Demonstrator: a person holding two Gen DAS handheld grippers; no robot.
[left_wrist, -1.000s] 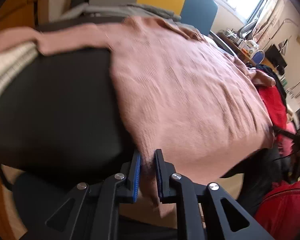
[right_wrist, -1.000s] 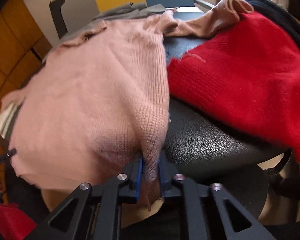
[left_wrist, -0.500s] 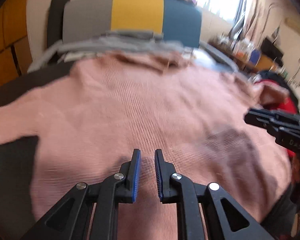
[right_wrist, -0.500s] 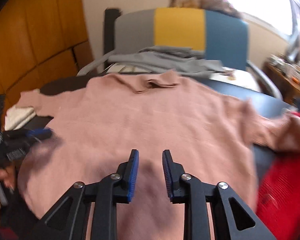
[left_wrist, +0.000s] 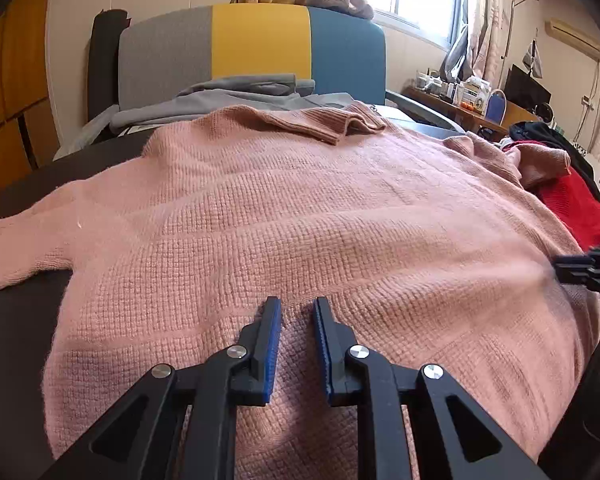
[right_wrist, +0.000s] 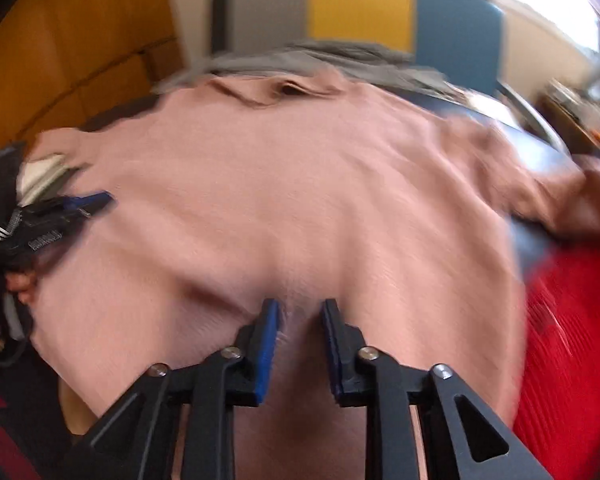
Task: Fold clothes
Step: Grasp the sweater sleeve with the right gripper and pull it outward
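Note:
A pink knit sweater [left_wrist: 320, 208] lies spread face-up on a black leather surface [left_wrist: 12, 340], collar at the far side and hem toward me. My left gripper [left_wrist: 297, 304] is at the near hem. Its jaws are opening, and the knit runs between the blue pads without a visible pinch. My right gripper [right_wrist: 300, 306] is shut on the sweater [right_wrist: 300, 180] near the hem, where creases fan out from its tips. Each gripper shows in the other's view: the right gripper [left_wrist: 588, 270] at the right edge, the left gripper [right_wrist: 60, 212] at the left edge.
A red sweater [left_wrist: 572, 204] and a black garment [left_wrist: 548, 136] lie to the right. A grey garment [left_wrist: 240, 100] sits on the grey, yellow and blue chair [left_wrist: 260, 40] behind. A white striped cloth [right_wrist: 40, 176] lies at the left. A cluttered desk [left_wrist: 460, 96] stands far right.
The sweater hung bunched from both grippers a second ago and now lies flat. The left jaws have parted slightly. The right gripper has drawn back along the hem, raising creases.

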